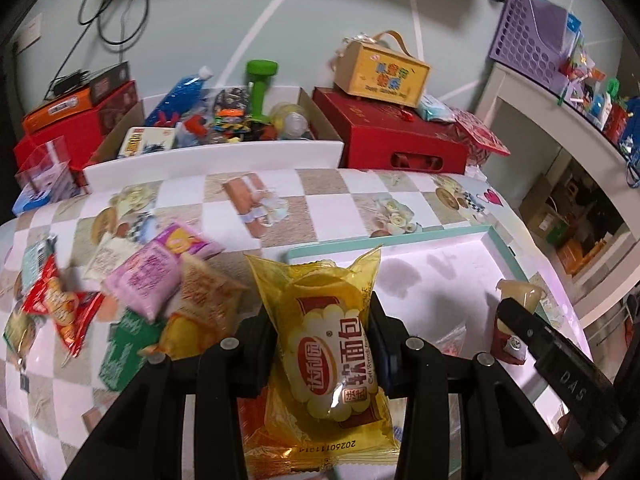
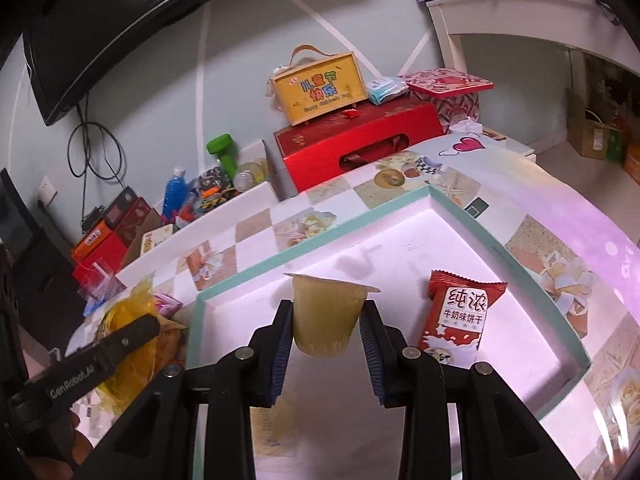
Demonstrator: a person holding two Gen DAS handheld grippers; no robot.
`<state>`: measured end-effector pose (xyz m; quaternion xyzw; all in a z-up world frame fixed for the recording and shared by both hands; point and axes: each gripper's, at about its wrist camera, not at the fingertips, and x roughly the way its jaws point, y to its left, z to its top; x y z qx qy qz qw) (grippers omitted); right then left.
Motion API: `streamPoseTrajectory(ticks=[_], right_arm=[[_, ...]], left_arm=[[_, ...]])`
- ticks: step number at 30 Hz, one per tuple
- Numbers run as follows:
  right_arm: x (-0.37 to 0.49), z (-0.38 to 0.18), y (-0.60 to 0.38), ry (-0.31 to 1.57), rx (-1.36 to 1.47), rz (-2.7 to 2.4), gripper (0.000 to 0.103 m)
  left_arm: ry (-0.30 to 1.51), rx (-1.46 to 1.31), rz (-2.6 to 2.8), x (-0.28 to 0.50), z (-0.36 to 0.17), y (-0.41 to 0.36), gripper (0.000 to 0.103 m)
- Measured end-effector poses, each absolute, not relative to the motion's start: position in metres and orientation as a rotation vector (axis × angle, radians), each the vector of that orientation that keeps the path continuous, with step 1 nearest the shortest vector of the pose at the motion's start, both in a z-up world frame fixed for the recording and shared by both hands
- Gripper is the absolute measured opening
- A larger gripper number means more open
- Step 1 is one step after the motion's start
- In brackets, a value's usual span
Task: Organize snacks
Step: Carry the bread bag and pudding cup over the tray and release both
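My left gripper (image 1: pixel 320 320) is shut on a yellow soft-bread packet (image 1: pixel 328 344) and holds it over the near left edge of the white tray with a teal rim (image 1: pixel 400 238). My right gripper (image 2: pixel 326 316) is shut on a pale yellow jelly cup (image 2: pixel 326 314), held above the tray floor (image 2: pixel 400 256). A red milk-biscuit packet (image 2: pixel 456 320) lies in the tray to the right of the cup. The right gripper with the cup (image 1: pixel 520 294) shows at the right of the left wrist view. The left gripper with the yellow packet (image 2: pixel 128 320) shows at the left of the right wrist view.
A heap of loose snack packets (image 1: pixel 148 280) lies on the checkered tablecloth (image 1: pixel 320 208) left of the tray. Behind the table stand a white box of toys (image 1: pixel 216 128), a red gift box (image 1: pixel 400 136) and a yellow carry box (image 1: pixel 380 70).
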<state>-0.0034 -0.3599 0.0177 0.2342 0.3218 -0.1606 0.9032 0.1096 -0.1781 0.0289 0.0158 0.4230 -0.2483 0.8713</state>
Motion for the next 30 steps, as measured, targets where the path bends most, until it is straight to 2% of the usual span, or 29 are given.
streamPoseTrajectory(ticks=[25, 26, 29, 30], right_arm=[[0.029, -0.009, -0.377, 0.732, 0.481, -0.361, 0.036], [0.029, -0.009, -0.376, 0.736, 0.478, -0.363, 0.037], [0.029, -0.008, -0.376, 0.743, 0.467, -0.391, 0.038], [0.029, -0.008, -0.377, 0.741, 0.470, -0.389, 0.038]], left_arm=[[0.976, 0.068, -0.547, 0.145, 0.000, -0.230, 0.043], [0.981, 0.062, -0.549, 0.145, 0.000, -0.230, 0.045], [0.987, 0.040, -0.551, 0.144, 0.003, -0.227, 0.065], [0.981, 0.037, -0.547, 0.143, 0.005, -0.225, 0.065]])
